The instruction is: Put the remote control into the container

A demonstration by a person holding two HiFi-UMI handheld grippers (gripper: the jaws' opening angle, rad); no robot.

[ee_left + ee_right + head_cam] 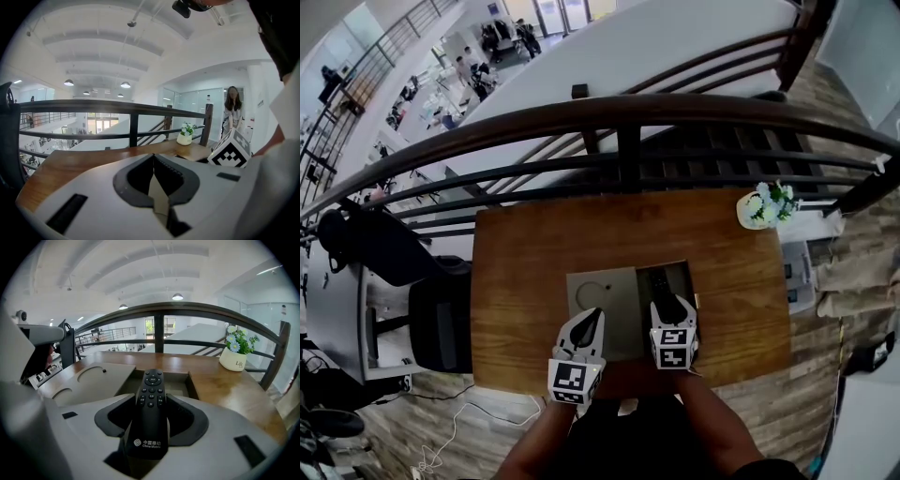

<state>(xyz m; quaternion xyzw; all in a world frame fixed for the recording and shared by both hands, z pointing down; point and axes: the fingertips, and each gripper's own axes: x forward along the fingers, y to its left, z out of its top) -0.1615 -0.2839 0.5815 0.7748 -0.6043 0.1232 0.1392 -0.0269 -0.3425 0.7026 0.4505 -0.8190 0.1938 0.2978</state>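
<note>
Right gripper view showed the right gripper's [150, 398] jaws clamped on a slim black remote [151, 383] with round buttons and white print, above the open container [193, 380] at frame centre. The left gripper's [153, 161] jaws sat together.

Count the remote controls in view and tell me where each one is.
1. The remote control is held in the right gripper, its tip over the open container. Part of the container's inside is hidden.

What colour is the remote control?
The remote control is black, clearest in the right gripper view.
</note>
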